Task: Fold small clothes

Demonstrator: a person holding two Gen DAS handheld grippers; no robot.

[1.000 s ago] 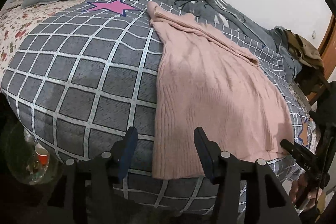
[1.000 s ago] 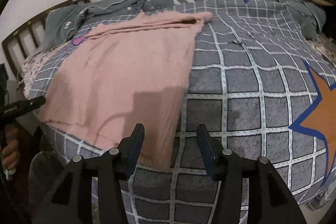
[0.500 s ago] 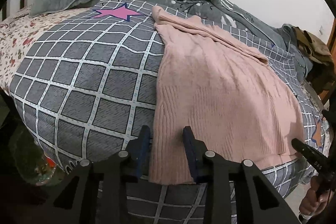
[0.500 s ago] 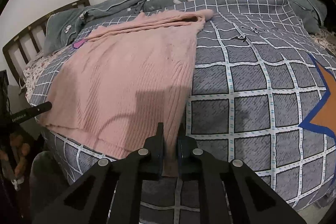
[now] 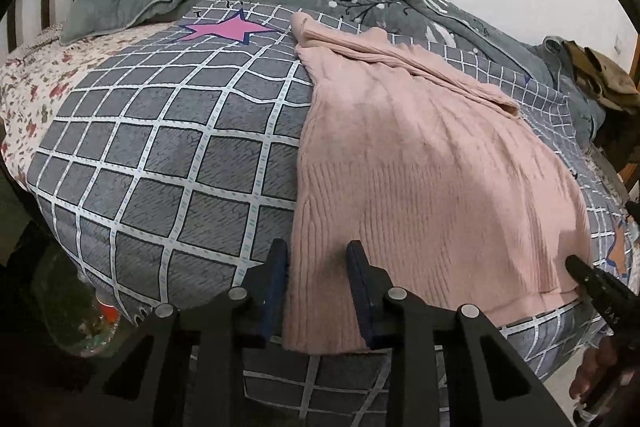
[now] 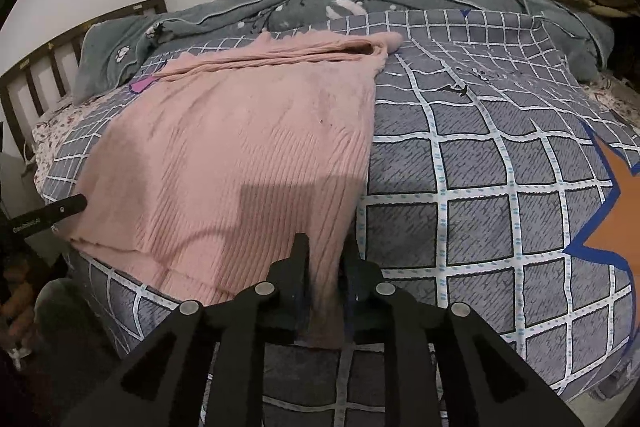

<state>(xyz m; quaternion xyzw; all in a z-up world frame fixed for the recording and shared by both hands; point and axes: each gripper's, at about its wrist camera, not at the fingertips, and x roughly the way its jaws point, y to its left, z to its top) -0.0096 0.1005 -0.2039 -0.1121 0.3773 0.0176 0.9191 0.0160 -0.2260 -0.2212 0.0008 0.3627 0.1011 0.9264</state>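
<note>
On the checked bedspread (image 5: 168, 163): pink sweater (image 5: 420, 167) flat, sleeves tucked across at 12 o'clock.
Left gripper (image 5: 316, 267) pinching hem corner at 6 o'clock; right gripper (image 6: 325, 269) easing open around opposite corner. Body fold yet undone.

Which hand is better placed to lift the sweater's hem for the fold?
Left, probably. The left fingers grip one hem corner of the sweater. The right fingers have the other corner between them but are opening, so that grip may slip.

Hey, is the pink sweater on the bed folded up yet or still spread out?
Mostly spread out. The pink sweater lies flat across the checked bedspread, its hem hanging over the bed's edge; only the sleeves lie gathered across its top.
</note>
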